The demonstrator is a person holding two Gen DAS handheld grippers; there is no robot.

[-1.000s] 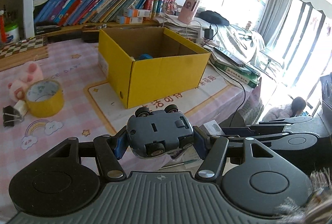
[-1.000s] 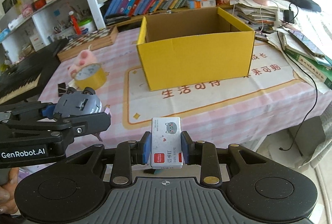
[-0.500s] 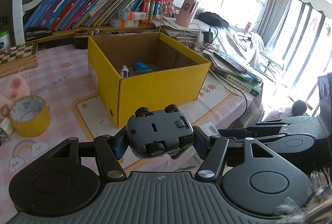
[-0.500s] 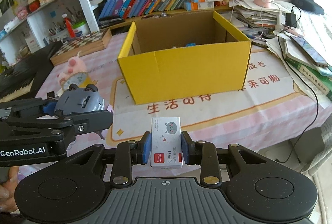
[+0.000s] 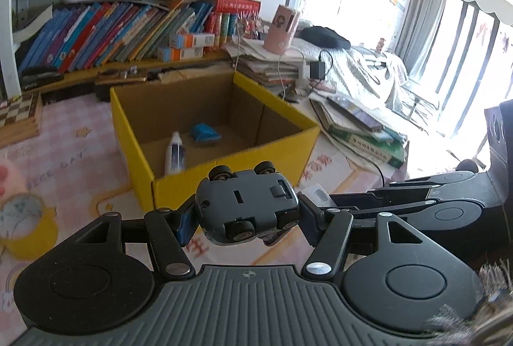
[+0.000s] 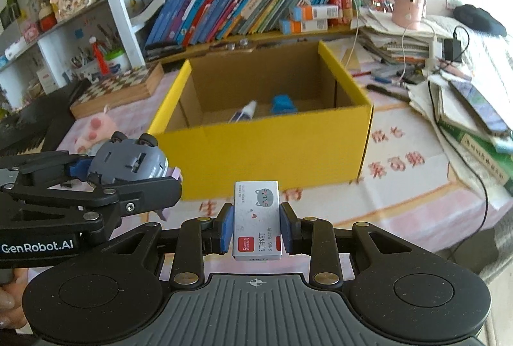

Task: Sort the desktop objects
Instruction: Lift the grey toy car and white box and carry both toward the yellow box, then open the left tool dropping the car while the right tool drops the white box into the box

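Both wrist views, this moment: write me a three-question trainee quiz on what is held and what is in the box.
1. True or false: the left gripper is shut on a toy car turned wheels-up.
2. What does the right gripper hold? A) tape roll B) staple box C) chessboard
3. Name the two things lying inside the yellow box.

Key
1. True: the car's underside and wheels face the camera, pads on both sides.
2. B: the staple box sits between the blue pads.
3. A white bottle on its side and a blue object beside it, not touching it.
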